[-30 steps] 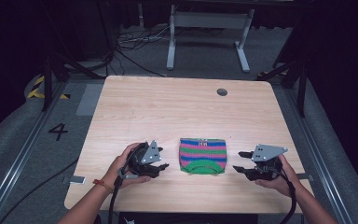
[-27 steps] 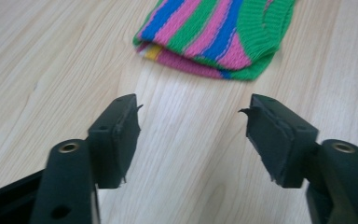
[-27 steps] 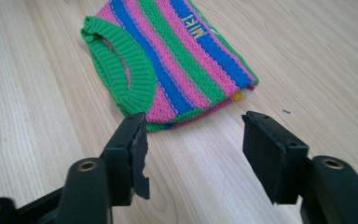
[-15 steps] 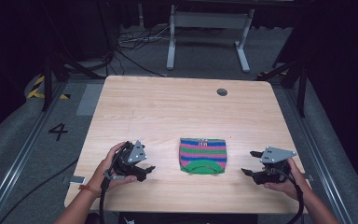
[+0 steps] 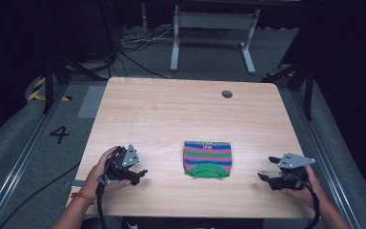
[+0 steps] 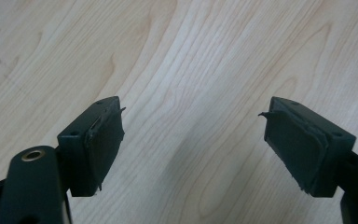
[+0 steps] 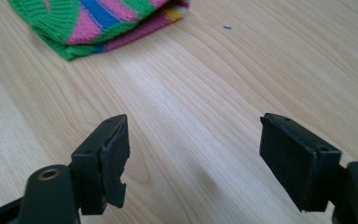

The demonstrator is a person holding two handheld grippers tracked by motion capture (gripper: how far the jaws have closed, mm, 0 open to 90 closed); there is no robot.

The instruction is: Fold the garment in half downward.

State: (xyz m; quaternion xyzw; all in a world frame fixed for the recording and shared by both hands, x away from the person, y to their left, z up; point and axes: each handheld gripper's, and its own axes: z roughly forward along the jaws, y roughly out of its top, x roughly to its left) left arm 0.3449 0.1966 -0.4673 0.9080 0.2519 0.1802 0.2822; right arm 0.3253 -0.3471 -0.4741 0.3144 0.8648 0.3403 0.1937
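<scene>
Cloth: striped knitted piece (image 5: 208, 159) is lying folded on the table (image 5: 171, 109), near its front edge, between both grippers.
Left gripper (image 5: 140, 174): jaws just opening – wide, empty.
Right gripper (image 5: 262, 177): jaws just opening – wide, empty.
Progress: folding is looking finished.

The folded knitted cloth (image 5: 208, 159) carries horizontal stripes of pink, green and blue, with a solid green band along its near edge and a touch of yellow at one corner. The pale wooden table (image 5: 171, 114) shows light tan grain with a dark round hole. Both grippers have black jaws and grey plates.
</scene>
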